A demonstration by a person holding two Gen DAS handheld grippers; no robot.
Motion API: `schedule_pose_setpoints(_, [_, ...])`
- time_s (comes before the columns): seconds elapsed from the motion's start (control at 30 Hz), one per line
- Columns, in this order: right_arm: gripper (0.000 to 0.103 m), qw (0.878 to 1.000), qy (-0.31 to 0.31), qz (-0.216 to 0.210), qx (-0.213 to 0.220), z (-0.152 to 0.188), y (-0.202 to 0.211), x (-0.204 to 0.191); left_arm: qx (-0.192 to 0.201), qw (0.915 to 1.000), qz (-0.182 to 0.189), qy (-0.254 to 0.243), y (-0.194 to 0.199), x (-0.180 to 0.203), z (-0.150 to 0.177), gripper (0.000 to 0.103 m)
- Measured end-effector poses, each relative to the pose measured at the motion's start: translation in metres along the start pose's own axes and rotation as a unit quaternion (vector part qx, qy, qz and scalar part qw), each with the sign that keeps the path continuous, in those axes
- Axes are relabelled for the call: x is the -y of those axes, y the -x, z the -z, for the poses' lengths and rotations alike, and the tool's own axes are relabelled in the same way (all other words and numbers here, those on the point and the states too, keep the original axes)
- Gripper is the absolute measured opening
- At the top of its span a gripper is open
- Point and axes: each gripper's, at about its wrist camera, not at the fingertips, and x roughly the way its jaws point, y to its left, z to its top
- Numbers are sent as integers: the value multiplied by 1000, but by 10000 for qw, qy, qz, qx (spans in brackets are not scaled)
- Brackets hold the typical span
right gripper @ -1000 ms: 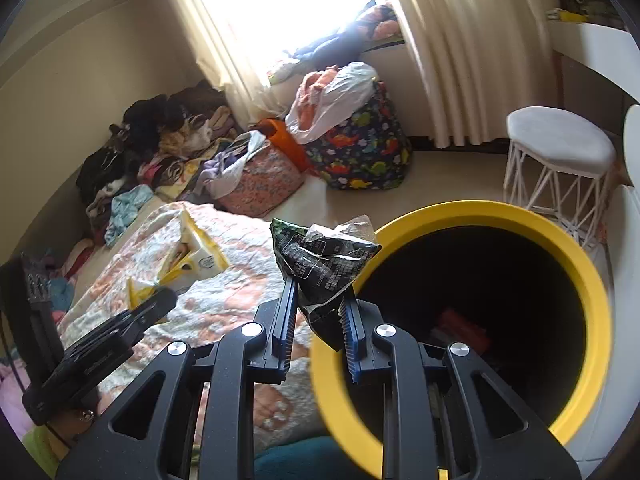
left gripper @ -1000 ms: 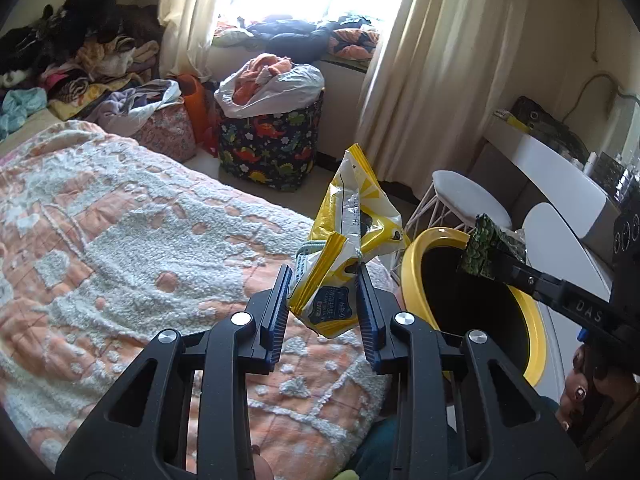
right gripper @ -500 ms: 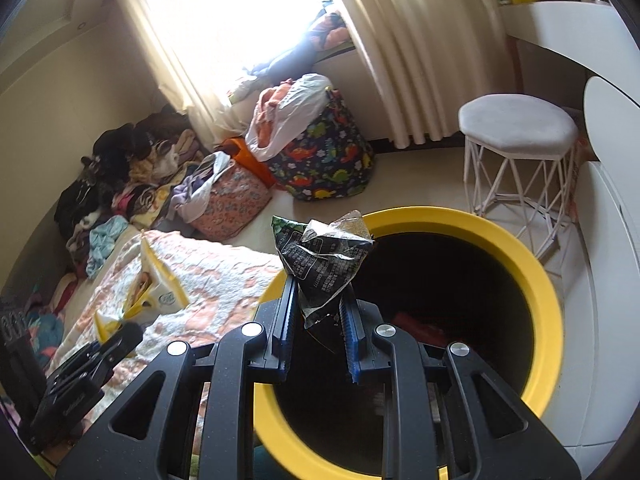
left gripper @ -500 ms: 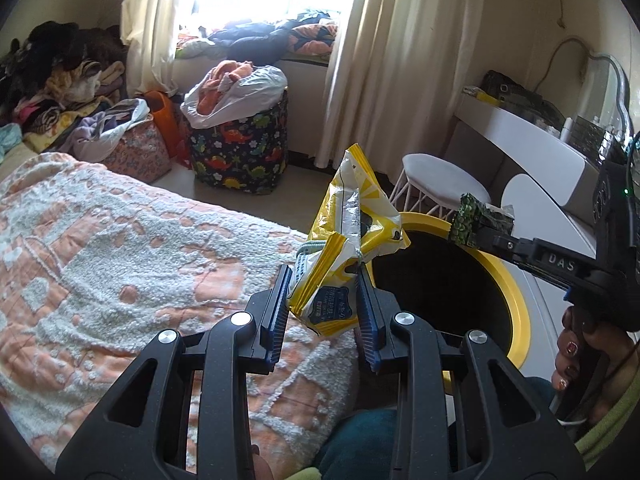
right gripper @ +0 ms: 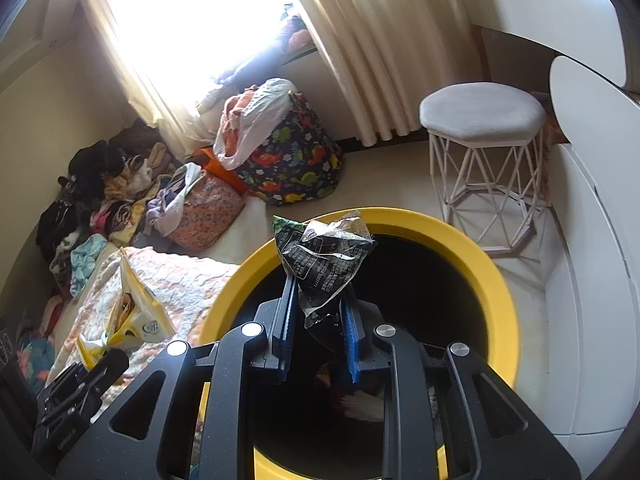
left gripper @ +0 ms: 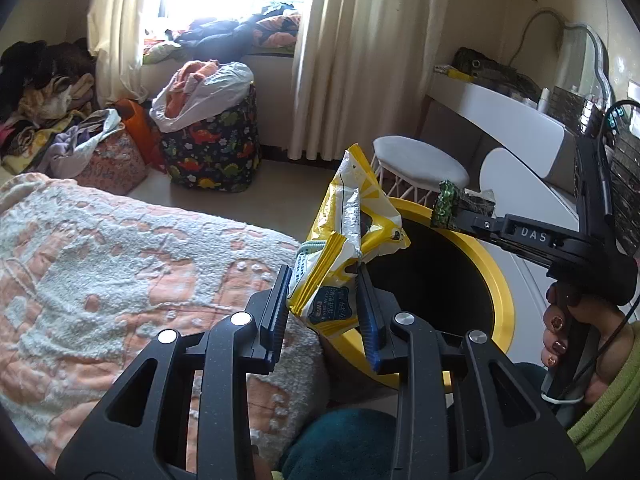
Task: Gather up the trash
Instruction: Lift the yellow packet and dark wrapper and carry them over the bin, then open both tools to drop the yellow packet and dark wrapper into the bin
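Observation:
My left gripper is shut on a yellow snack packet, held by the bed's corner at the near rim of the yellow bin. My right gripper is shut on a crumpled dark foil wrapper, held above the black opening of the yellow bin. Some trash lies at the bin's bottom. In the left wrist view the right gripper reaches in from the right with the dark wrapper over the bin's far rim. In the right wrist view the yellow packet shows at lower left.
A bed with a peach and white blanket lies left of the bin. A white stool, a white desk, a dinosaur-print laundry basket and piles of clothes stand around. A person's hand holds the right gripper.
Both grippers have moved sideways toward the bin with their trash. The right gripper's wrapper now hangs further over the bin's opening. Both grips are unchanged.

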Motion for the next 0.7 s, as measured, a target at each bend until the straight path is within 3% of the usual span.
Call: schedule_pose_setpoints(0.7, [23, 9991, -379, 191, -37, -4, -1, 30, -520, 9955, 299, -728, -41, 46, 10, 25])
